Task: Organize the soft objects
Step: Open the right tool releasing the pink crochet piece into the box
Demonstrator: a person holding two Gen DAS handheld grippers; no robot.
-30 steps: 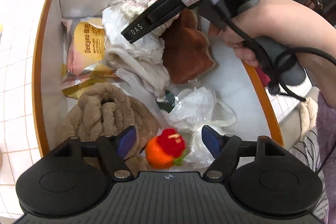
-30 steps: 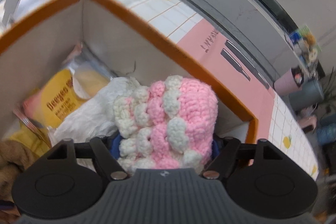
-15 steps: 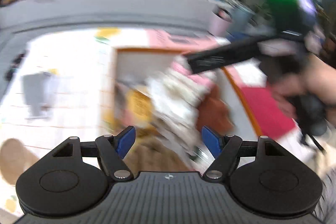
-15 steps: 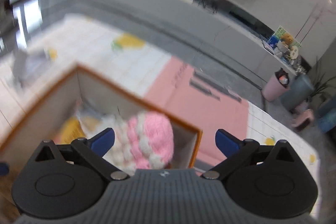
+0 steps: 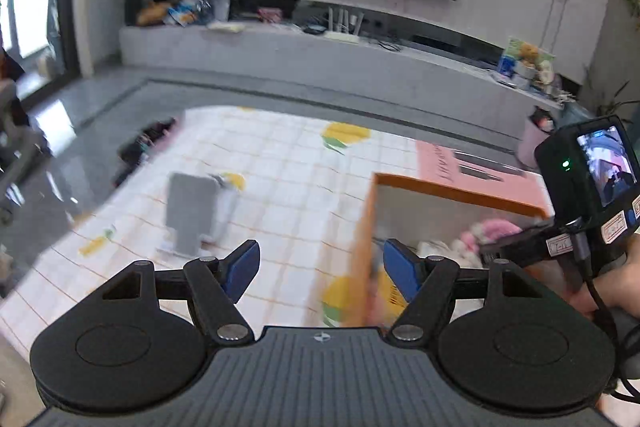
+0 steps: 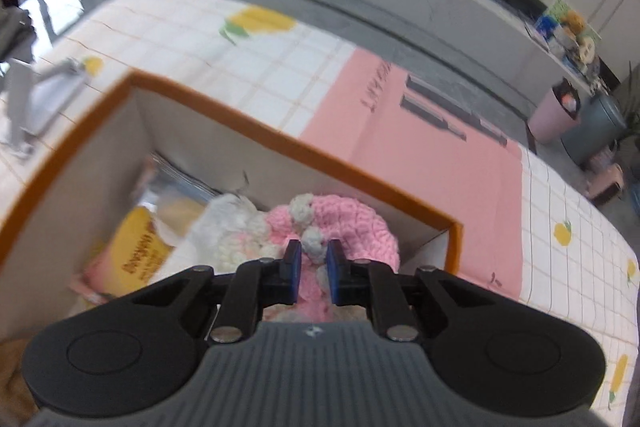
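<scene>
Box (image 6: pixel 304 151): orange-rimmed, pale inside, open at the top, standing on a checked mat (image 6: pixel 224 59) with lemon prints and a pink panel; in the left wrist view its corner (image 5: pixel 374 183) shows at right, blurred.
Crocheted piece (image 6: pixel 344 223): pink and white yarn, lying in the far part of the box close to the far wall and near the right corner, on top of the other contents.
Right gripper (image 6: pixel 313 267): its jaws have just been closing and now stand close together with a narrow gap; it hangs over the crocheted piece, whose white bobble shows in the gap at the tips. Whether the blue pads (image 6: pixel 293 265) actually press the yarn cannot be told.
Left gripper (image 5: pixel 320 269): blue pads wide apart, nothing between them, held outside the box with the box's near-left edge showing between the fingers.
Yellow packet (image 6: pixel 140 251): printed pouch lying in the left part of the box, beside a crumpled white plastic bag (image 6: pixel 224 223) that touches the crocheted piece.
Brown plush (image 6: pixel 12 363): only a corner shows at the lower left edge of the right wrist view.
Person: a hand (image 5: pixel 622 283) at the right edge of the left wrist view holds the right gripper's handle, which carries a small camera with a lit screen (image 5: pixel 604 167).
Grey object (image 5: pixel 188 215): on the mat left of the box, well apart from it, too blurred to name.
</scene>
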